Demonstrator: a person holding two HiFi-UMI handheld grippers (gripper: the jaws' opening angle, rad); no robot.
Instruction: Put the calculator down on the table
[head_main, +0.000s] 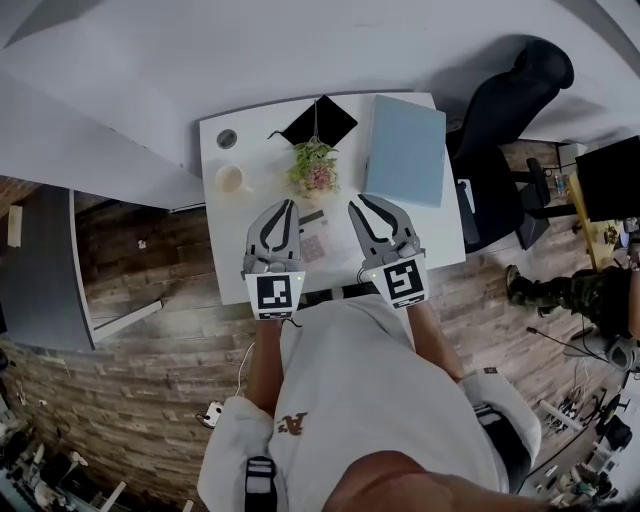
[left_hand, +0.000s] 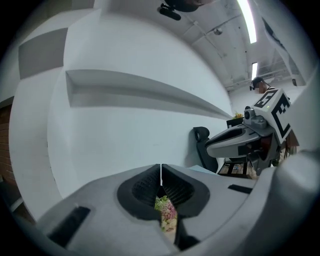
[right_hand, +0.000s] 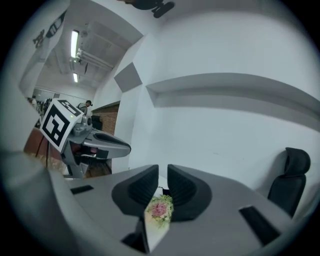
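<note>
the calculator is lying flat on the white table, apparently already let go; beside it the left gripper is hovering empty, jaws pressed together, the right gripper empty too, jaws barely parted.

I see a white surface, a pale blue folder, a black square sheet, pink-and-green flowers and a brown plank floor.
</note>
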